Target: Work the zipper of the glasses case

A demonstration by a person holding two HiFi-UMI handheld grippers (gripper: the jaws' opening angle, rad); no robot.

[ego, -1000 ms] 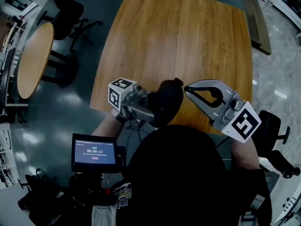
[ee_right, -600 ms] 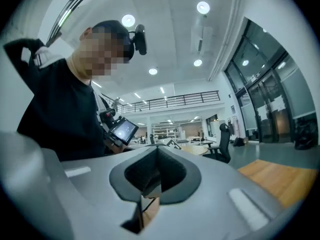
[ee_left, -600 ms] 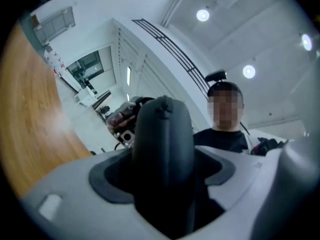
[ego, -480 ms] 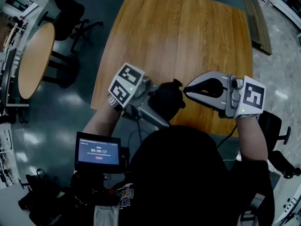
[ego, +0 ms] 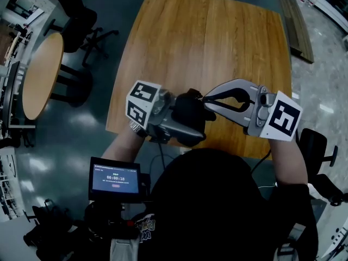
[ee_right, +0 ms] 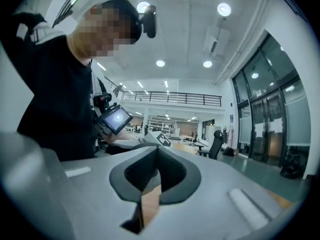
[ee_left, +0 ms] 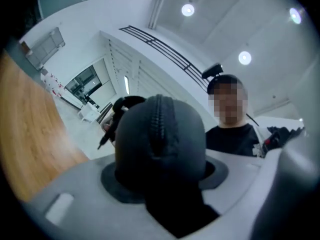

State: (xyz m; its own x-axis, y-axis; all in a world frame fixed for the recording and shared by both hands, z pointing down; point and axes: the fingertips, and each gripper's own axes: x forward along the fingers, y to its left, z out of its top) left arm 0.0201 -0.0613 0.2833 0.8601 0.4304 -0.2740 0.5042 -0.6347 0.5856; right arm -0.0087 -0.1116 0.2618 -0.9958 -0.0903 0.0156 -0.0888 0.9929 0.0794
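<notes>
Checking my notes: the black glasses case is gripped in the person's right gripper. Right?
No. The black glasses case sits in the left gripper, between its fingers, which have just been closing on it; the left gripper view shows this.

The left gripper's [ego: 182, 125] jaws have just been closing on the glasses case [ego: 190, 109]; the right gripper [ego: 206, 99] shifted toward ten o'clock.

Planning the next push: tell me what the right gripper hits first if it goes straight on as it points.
Most likely the black glasses case: the right gripper points at its upper end, tips close beside it. Whether they touch is unclear.
</notes>
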